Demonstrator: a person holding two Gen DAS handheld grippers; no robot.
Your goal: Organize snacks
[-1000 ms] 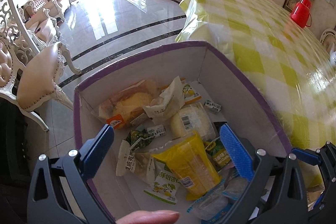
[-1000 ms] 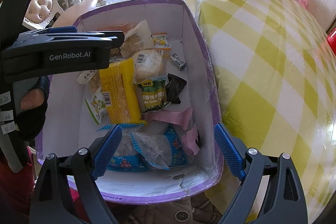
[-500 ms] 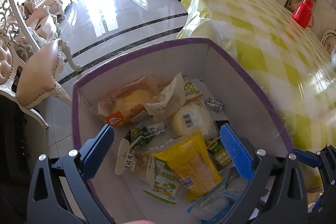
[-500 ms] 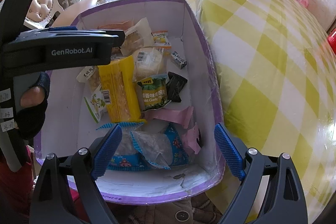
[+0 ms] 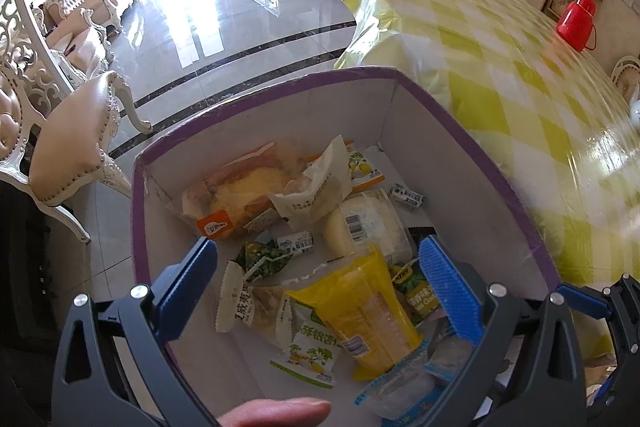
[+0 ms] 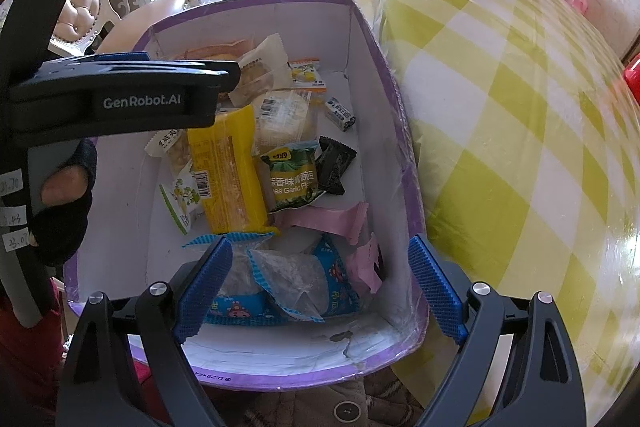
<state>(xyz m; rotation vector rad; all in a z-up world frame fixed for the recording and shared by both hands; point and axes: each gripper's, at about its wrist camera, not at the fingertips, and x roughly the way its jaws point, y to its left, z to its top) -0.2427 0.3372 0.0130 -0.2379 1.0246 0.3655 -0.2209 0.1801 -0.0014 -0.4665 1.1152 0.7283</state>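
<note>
A white box with a purple rim (image 5: 472, 143) (image 6: 400, 115) stands beside the table and holds several snack packets. Among them are a yellow packet (image 5: 360, 311) (image 6: 226, 167), a green pea packet (image 6: 294, 179), a black packet (image 6: 335, 165), a pink packet (image 6: 320, 221) and blue-edged clear packets (image 6: 288, 275). My left gripper (image 5: 320, 291) is open and empty above the yellow packet. My right gripper (image 6: 320, 283) is open and empty above the blue-edged packets at the box's near end. The left gripper's body (image 6: 132, 95) shows in the right wrist view.
A round table with a yellow-and-white checked cloth (image 5: 520, 67) (image 6: 520, 107) stands right of the box. A red flask (image 5: 576, 21) stands on its far side. Cream upholstered chairs (image 5: 68, 143) stand to the left on a shiny tiled floor.
Both grippers stay open over the box. The left wrist view has shifted slightly; a fingertip shows at its lower edge again. The snacks have not moved.
</note>
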